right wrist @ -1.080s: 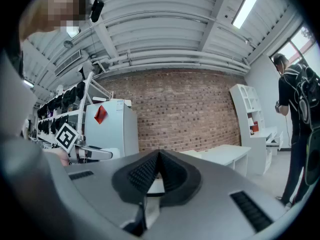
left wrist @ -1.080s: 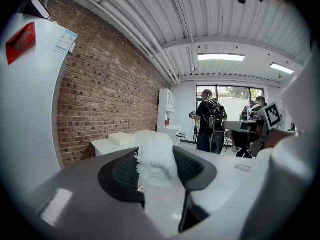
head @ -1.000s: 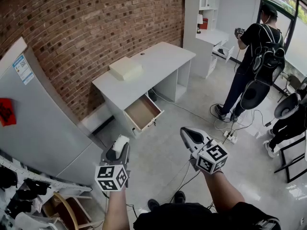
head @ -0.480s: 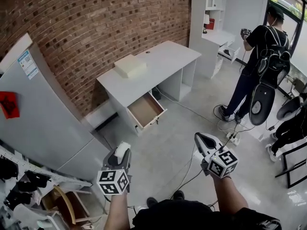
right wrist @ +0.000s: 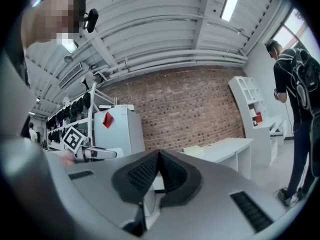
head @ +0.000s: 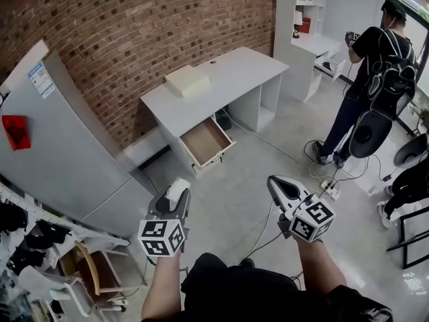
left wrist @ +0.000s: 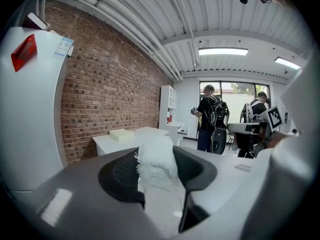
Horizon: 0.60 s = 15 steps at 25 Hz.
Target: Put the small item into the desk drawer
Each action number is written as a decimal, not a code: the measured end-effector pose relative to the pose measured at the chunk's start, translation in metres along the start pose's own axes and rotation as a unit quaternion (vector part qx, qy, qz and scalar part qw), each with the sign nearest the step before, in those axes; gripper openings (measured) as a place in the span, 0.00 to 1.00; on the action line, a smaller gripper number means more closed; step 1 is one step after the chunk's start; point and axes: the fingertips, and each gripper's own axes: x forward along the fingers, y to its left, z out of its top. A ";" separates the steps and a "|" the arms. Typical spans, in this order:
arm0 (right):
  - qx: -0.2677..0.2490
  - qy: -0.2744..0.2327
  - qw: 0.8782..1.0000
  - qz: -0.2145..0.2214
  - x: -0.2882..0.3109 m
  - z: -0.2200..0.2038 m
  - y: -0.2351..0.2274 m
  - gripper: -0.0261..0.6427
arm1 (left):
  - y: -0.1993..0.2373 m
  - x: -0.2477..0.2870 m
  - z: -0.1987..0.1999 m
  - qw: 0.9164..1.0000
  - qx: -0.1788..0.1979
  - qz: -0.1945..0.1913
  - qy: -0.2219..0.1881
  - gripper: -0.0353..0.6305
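Left gripper (head: pixel 173 198) pinches a fuzzy white wad (left wrist: pixel 156 161); right gripper (head: pixel 278 185) is pressed together, empty. The soft wad may slip free short of the pulled-out white desk drawer (head: pixel 206 141).

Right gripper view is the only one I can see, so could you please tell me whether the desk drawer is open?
Observer: Yes. The head view shows the desk drawer pulled out, with nothing visible inside.
Operator: Thank you. Does the left hand-held gripper hold anything?
Observer: The left hand-held gripper is closed on a small white item.
Operator: Is anything lying on the floor ahead?
Observer: A power strip with cables lies on the floor off to the right, away from the drawer.
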 end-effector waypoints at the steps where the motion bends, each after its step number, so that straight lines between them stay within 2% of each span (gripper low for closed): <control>1: 0.004 0.003 1.000 0.005 0.000 -0.003 0.000 0.06 | -0.005 0.001 0.002 1.000 0.004 -0.001 -0.002 0.35; 4: 0.015 0.007 1.000 0.015 0.001 -0.008 0.000 0.06 | -0.011 0.008 0.003 1.000 0.012 -0.006 0.001 0.35; 7: -0.010 0.009 1.000 0.018 0.013 0.002 -0.012 0.06 | -0.009 0.030 0.012 0.999 0.034 -0.018 0.008 0.35; 11: -0.018 -0.018 1.000 0.000 0.036 0.029 -0.033 0.06 | 0.000 0.061 0.040 0.998 0.048 -0.034 -0.008 0.35; 15: -0.012 -0.020 1.000 -0.022 0.064 0.036 -0.051 0.06 | 0.021 0.093 0.053 0.997 0.056 -0.047 -0.011 0.35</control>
